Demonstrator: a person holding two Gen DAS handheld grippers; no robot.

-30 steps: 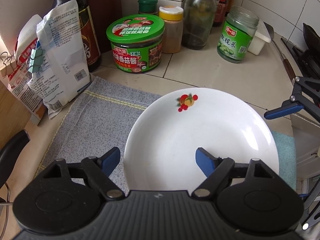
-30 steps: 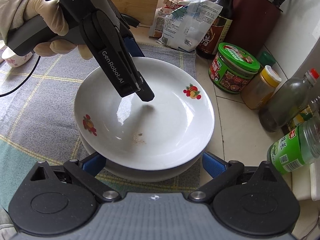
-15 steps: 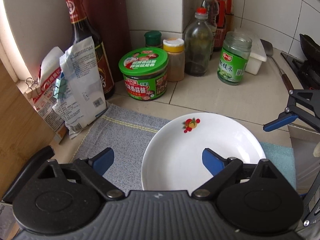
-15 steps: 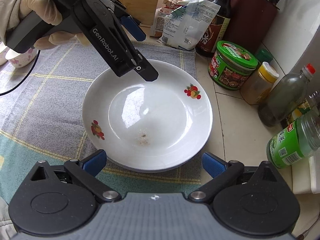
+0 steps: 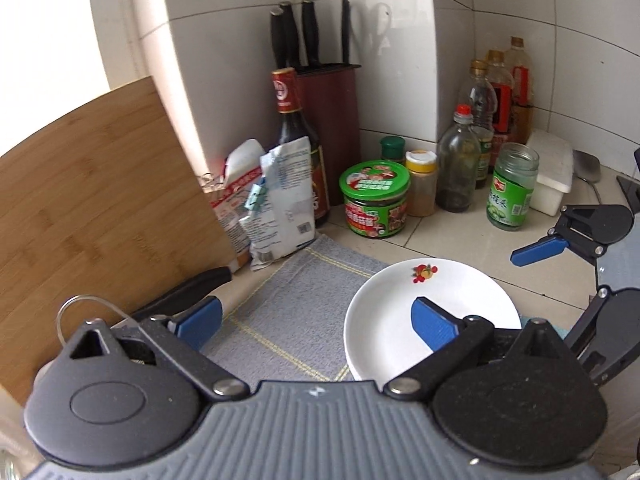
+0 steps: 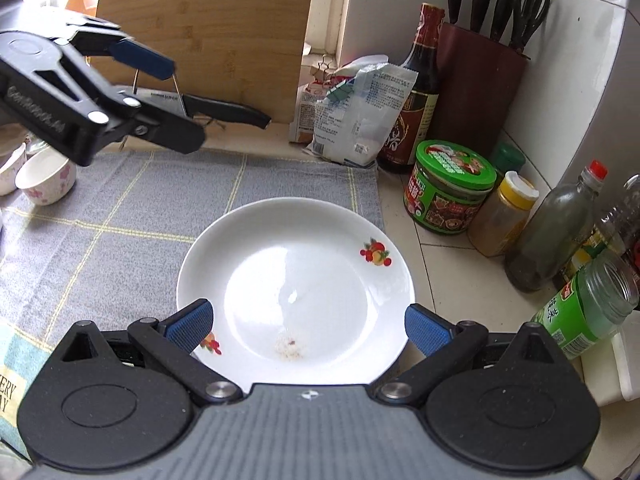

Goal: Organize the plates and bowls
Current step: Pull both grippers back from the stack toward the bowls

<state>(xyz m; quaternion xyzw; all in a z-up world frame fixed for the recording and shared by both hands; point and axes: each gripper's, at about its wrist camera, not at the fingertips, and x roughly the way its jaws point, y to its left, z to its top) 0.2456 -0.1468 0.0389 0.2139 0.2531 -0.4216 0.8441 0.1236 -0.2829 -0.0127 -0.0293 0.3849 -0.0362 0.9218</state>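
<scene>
A: Since a second ago your left gripper has lifted off the plate and pulled back toward the cutting board; the plate now lies alone on the grey cloth.

B: Where exactly does the plate sit?

A: At the cloth's right edge on the desk, its rim partly over the tiles. It shows fruit prints on the rim and a small speck of residue near its middle. A second rim seems to peek from under it in the left wrist view, but you cannot be sure.

B: And your fingers?

A: Your left fingers are opening, wide apart, with nothing between them. Your right gripper hovers over the near rim of the plate, its fingers spread wide on either side and not pressing it.

B: What surrounds it?

A: Just beside it to the right stand a green-lidded jar, a yellow-capped spice jar and bottles. Behind are a soy sauce bottle, a knife block and bags. Two small flowered bowls sit at the far left of the cloth.
</scene>
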